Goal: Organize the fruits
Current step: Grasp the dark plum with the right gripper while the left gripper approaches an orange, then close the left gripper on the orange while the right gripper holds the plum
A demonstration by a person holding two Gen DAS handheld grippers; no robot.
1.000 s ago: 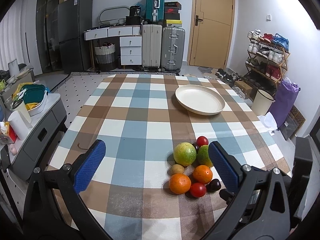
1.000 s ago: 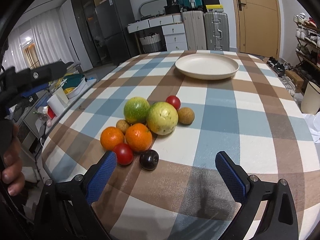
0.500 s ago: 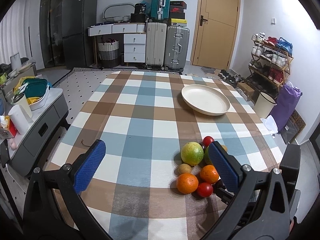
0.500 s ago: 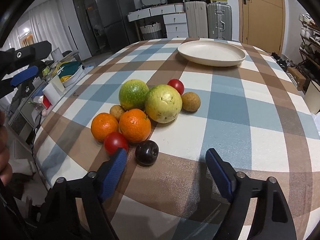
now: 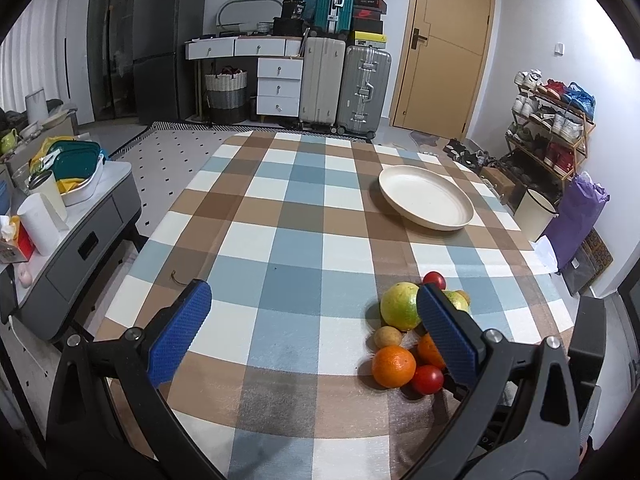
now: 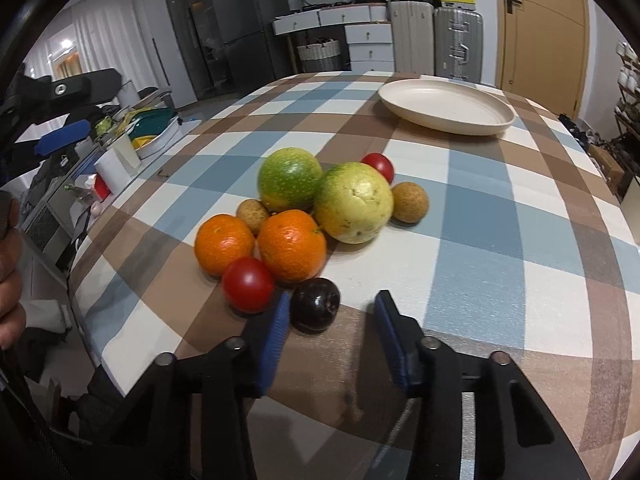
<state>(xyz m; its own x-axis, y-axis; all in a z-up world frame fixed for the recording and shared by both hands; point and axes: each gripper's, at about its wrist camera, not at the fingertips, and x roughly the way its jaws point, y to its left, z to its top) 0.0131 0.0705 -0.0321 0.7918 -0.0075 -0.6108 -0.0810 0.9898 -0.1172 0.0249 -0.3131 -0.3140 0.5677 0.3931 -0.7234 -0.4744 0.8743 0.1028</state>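
Checked tablecloth (image 6: 500, 248), right claw (image 6: 330, 312) closing beside dark plum (image 6: 315, 304)

Table (image 6: 500, 220): brown, blue and white check. Plate (image 6: 448, 108), at 1 o'clock: cream. Oranges (image 6: 291, 245): bright orange. Tomatoes (image 6: 248, 284): red. Plum (image 6: 315, 304): near black. Hand-held gripper pads (image 6: 274, 340): blue.

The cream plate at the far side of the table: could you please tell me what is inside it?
Nothing shows inside the cream plate; its bare bottom is visible in both views. All the fruit lies on the tablecloth nearer the cameras. The near rim hides a thin strip of the inside.
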